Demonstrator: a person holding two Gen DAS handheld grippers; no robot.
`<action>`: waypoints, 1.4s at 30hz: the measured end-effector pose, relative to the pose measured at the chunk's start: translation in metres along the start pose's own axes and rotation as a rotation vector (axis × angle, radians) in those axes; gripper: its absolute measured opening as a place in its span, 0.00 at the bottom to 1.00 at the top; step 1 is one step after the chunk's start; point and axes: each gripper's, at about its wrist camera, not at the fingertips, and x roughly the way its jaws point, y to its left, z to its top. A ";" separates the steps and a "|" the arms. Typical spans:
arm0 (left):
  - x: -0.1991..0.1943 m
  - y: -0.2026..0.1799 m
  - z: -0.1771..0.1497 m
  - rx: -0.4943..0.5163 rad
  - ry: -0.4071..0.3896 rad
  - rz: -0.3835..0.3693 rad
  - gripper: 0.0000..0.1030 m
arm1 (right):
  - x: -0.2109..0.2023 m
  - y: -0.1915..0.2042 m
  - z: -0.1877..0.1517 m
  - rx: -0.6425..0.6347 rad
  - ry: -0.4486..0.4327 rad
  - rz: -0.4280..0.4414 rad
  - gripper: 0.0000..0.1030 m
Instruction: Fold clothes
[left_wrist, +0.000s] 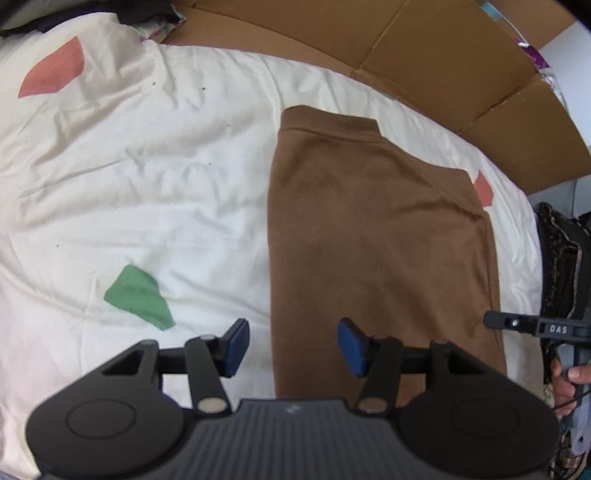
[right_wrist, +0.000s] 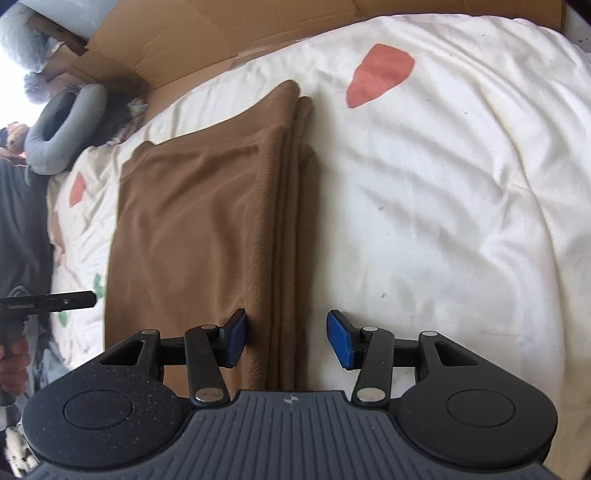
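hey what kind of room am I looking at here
Probably a bedroom: a folded brown garment lies on a white bedsheet with coloured patches, flattened cardboard stands behind it, and a grey neck pillow sits nearby.

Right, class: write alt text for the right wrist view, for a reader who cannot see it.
A folded brown garment lies on a white bedsheet, its layered edge running between the open right tongs, which hold nothing. Cardboard stands behind the bed, and the left tongs poke in at the left edge.

left gripper (left_wrist: 293, 347): black body, blue pads | right gripper (right_wrist: 286, 339): same, ribbed grey top, silver pivot screws
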 end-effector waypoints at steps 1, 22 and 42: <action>0.002 0.001 -0.001 0.002 0.004 0.008 0.55 | -0.001 -0.001 0.000 0.002 -0.008 -0.010 0.50; 0.013 0.005 0.025 0.016 -0.030 0.001 0.55 | 0.006 0.005 0.033 -0.018 -0.059 0.001 0.51; 0.038 0.004 0.053 0.031 -0.075 -0.043 0.55 | 0.025 -0.013 0.075 0.078 -0.073 0.077 0.51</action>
